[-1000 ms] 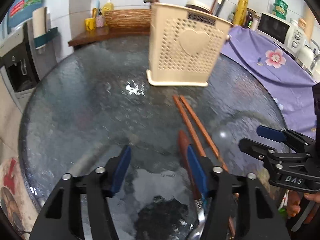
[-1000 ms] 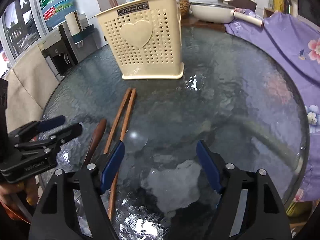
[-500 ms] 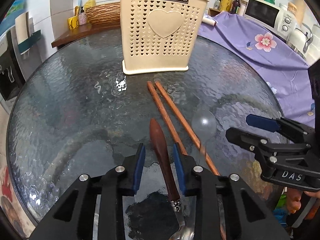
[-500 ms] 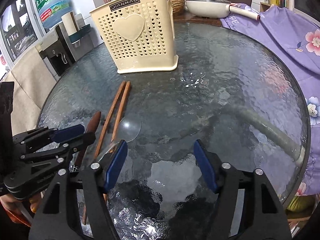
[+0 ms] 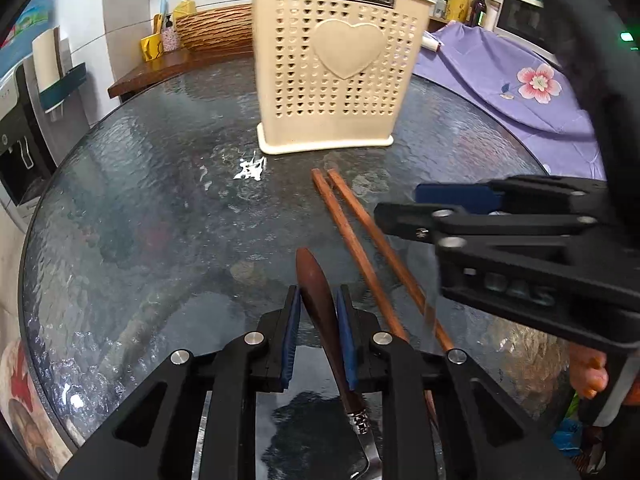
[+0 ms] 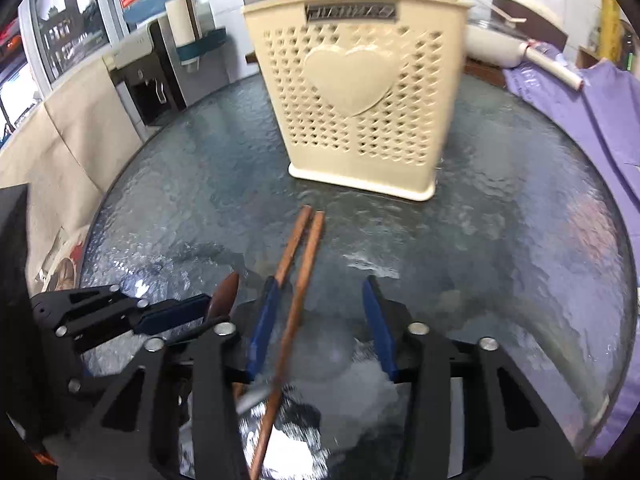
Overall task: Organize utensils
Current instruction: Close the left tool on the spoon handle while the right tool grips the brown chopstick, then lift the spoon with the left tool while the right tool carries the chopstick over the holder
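Left gripper [image 5: 316,312] jaws closing on spoon handle [image 5: 320,300]; right gripper [image 6: 320,320] jaws closing, spread around chopsticks [image 6: 298,280]

The left tool [image 5: 316,308] is pointing steeply down, its blue pads [image 5: 290,332] closing with a dark handle between them. The right tool [image 6: 318,316] is angling down just beside it, jaws wider and closing too, a chopstick lying between its pads [image 6: 262,328] and touching neither.
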